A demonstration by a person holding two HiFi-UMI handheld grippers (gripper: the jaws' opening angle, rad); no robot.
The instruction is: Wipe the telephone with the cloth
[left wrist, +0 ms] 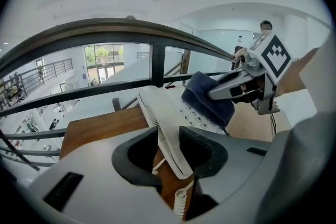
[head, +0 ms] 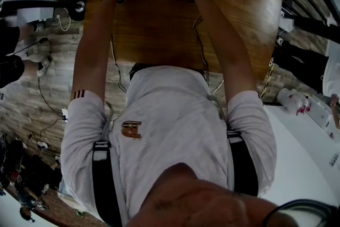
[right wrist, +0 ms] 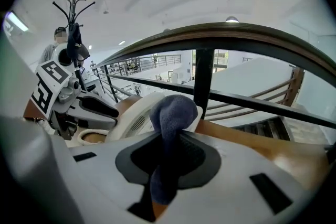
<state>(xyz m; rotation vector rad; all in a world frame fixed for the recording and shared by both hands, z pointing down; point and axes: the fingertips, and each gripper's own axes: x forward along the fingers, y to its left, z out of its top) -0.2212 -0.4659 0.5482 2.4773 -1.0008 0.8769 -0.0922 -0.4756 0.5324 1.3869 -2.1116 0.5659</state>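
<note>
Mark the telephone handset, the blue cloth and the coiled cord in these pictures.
handset (left wrist: 157, 113), left gripper view, on the middle of its white body.
cloth (right wrist: 173, 115), right gripper view, on its bunched top end.
coiled cord (left wrist: 180, 202), left gripper view, on the coils below the handset.

My head camera looks steeply down past my chest and arms to the table (head: 159, 34) at the top. The camera on my left gripper (left wrist: 170, 148) sits close behind its jaws and faces along the phone (left wrist: 165, 113) toward the railing (left wrist: 152, 68). The one on my right gripper (right wrist: 168, 157) looks close over the cloth (right wrist: 173, 113). Each gripper view catches the other gripper, and all three views share the phone.
</note>
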